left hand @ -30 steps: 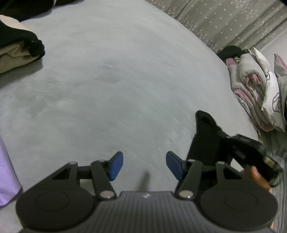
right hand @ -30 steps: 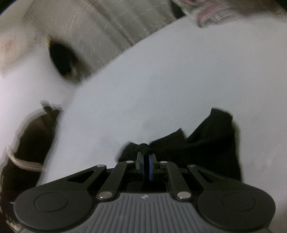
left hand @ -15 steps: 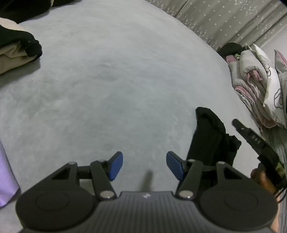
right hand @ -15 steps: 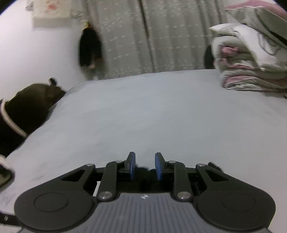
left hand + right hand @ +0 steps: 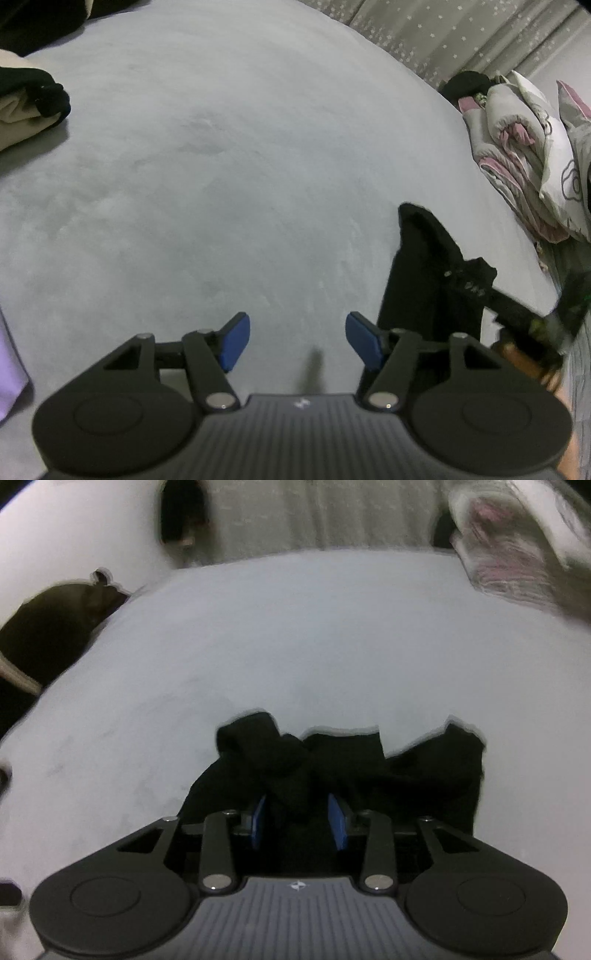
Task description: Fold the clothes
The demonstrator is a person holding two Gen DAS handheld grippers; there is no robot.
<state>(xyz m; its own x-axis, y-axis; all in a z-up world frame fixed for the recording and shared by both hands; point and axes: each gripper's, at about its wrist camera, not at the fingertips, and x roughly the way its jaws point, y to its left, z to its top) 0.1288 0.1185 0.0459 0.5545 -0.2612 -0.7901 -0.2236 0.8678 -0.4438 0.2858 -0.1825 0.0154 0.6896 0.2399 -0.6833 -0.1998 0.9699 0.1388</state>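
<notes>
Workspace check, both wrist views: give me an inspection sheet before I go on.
Surface: grey bed cover, smooth.
Job's things: black garment crumpled at near edge.
Clutter: folded beige and black clothes; purple fabric.
Grippers: left gripper open, empty; right gripper, jaws apart around black garment, not closed.
Cables: nothing seen.
Surroundings: folded quilt stack; starred curtain.
</notes>
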